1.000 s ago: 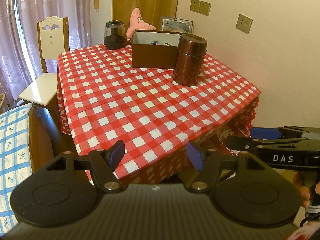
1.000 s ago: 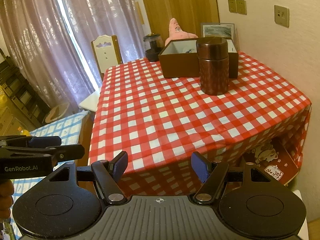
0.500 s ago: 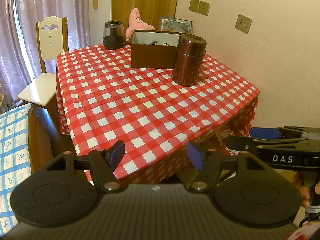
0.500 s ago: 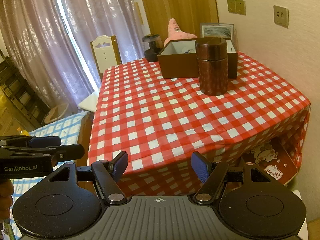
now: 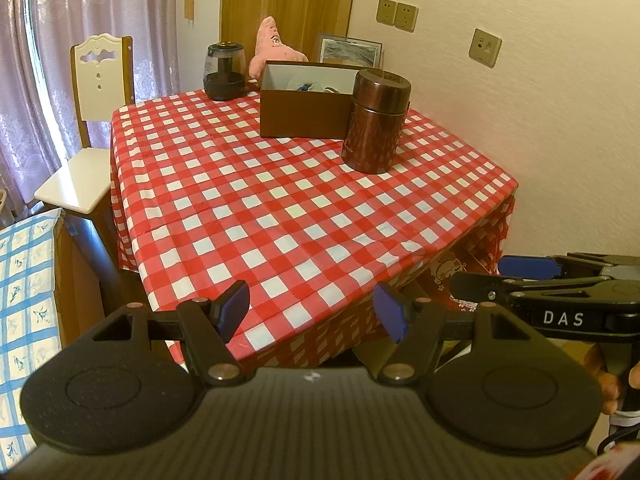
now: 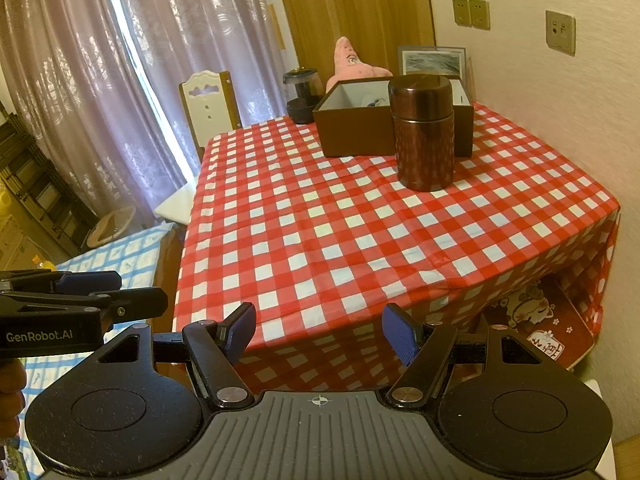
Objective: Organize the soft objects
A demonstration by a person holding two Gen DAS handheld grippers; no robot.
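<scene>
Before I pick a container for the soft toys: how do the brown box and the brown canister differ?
The brown box is rectangular, open-topped, matte, with things visible inside; the brown canister is cylindrical, lidded, glossy, so its contents are hidden. The box sits farther back, by the pink plush; the canister stands in front of it, taller and narrower. Both are brown and rest upright on the checked tablecloth.

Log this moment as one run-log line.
left gripper: open, empty | right gripper: open, empty | pink plush: behind brown box | phase: not started
</scene>
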